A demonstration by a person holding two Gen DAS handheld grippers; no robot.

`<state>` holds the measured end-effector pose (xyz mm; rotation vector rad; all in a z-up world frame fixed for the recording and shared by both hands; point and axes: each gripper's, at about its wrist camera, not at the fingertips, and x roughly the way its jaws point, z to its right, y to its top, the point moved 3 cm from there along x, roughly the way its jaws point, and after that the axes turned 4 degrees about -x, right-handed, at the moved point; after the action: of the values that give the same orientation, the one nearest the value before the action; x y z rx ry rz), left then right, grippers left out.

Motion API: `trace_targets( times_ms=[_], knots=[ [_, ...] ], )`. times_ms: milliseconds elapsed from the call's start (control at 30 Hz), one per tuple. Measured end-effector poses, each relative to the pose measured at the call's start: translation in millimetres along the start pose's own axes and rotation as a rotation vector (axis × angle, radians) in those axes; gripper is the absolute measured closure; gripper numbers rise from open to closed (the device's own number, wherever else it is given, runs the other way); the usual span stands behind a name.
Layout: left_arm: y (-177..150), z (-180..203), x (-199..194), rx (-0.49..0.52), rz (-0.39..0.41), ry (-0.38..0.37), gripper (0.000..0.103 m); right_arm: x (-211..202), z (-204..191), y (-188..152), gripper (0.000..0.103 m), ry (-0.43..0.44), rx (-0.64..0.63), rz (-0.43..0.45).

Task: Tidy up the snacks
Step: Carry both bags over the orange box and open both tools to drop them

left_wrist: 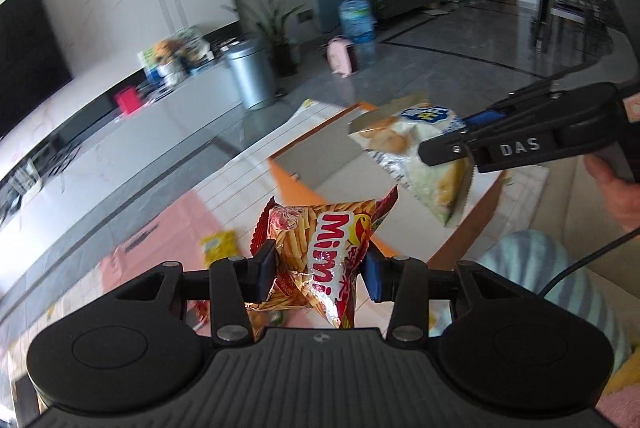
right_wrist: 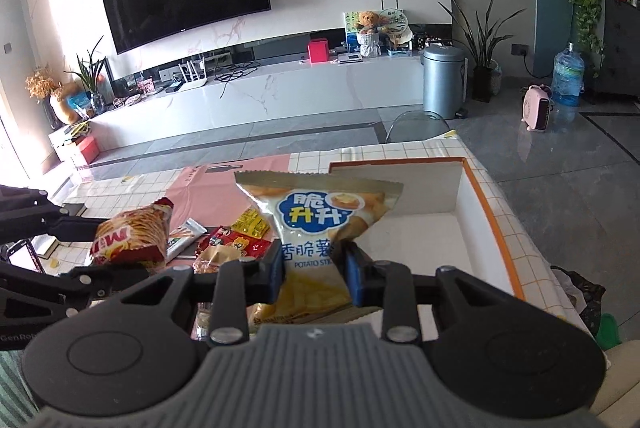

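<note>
1. The left gripper (left_wrist: 320, 268) is clamped on a red Mimi snack bag (left_wrist: 320, 248), held clear above the tiled tabletop (right_wrist: 520, 240).
2. The right gripper (right_wrist: 312, 268) pinches a potato stick bag (right_wrist: 316, 228), upright, its long axis vertical.
3. The white orange-rimmed tray (right_wrist: 472, 203) lies just ahead and right of the right gripper, which is judged the nearer.
4. More snack packets (right_wrist: 236, 244) remain on the table at left.

A red and orange snack bag (left_wrist: 320, 252) marked "Mimi" stands tilted at lower centre of the left wrist view, pinched at its sides. A white and yellow potato stick bag (right_wrist: 316, 228) stands upright at centre of the right wrist view. Small red and yellow packets (right_wrist: 236, 240) lie left of it. An empty white box with an orange rim (right_wrist: 496, 224) sits at right.
</note>
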<state>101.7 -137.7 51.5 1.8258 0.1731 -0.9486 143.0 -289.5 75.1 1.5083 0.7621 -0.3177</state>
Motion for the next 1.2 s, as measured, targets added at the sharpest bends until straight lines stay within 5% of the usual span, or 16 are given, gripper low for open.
trace_targets(
  times_ms=[200,600,900,1200],
  knots=[
    [26,40,44,0.233,-0.024,-0.062,0.054,13,46,8,0.075,-0.020,0.037,-0.097],
    [24,72,169,0.540,-0.235,-0.154,0.054,96,110,-4,0.075,-0.014,0.127,-0.357],
    [6,83,230,0.708,-0.395,-0.270,0.054,152,123,-27,0.074,0.022,0.140,-0.517],
    [-7,68,284,0.690,-0.536,-0.346,0.054,181,120,-40,0.074,0.073,0.161,-0.598]
  ],
)
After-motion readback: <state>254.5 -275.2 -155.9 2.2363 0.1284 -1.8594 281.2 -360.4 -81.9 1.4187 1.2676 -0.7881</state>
